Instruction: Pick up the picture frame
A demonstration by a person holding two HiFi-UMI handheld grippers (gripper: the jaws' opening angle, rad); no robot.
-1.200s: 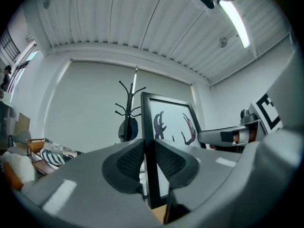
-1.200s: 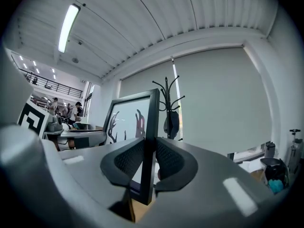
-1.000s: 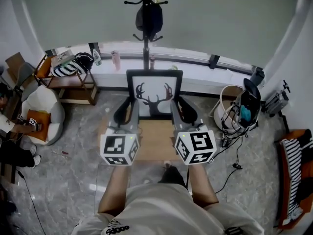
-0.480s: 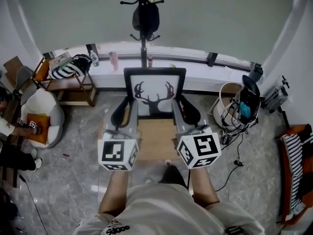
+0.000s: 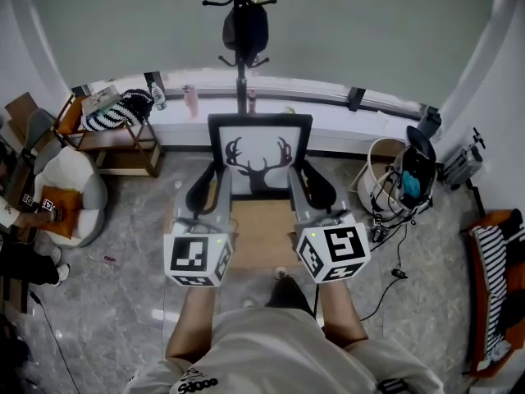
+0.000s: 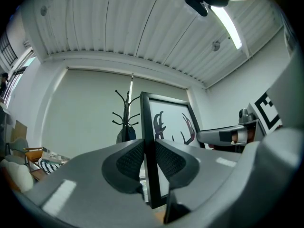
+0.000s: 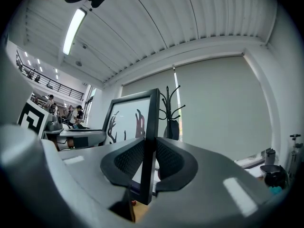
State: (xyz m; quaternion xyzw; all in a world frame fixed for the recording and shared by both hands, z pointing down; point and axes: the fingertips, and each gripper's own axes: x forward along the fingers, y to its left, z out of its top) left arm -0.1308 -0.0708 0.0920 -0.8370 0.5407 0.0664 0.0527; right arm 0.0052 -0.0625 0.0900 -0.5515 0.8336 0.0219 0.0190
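The picture frame (image 5: 259, 156) has a thin black border around a white sheet printed with a black silhouette of a deer's head and antlers. It is held in front of the person, over a light wooden tabletop (image 5: 261, 235). No view settles whether its lower edge rests on the wood or hangs just clear of it.

Both bare forearms reach straight forward from the body, roughly parallel. The marker cubes sit nearest the camera and the grippers point away, about level. The left gripper (image 5: 215, 189) is clamped on the frame's left side edge. In the left gripper view its ribbed black pads (image 6: 129, 161) press against both faces of the border (image 6: 150, 165). The right gripper (image 5: 305, 185) grips the right side edge in the same way, with the border (image 7: 148, 141) pinched narrowly between its pads (image 7: 168, 161).

The frame stands upright with its printed face turned toward the person and the antlers pointing up. In the gripper views its upright sides look the longer ones, so its long axis appears to run vertically. A coat stand (image 5: 244, 31) rises behind it.
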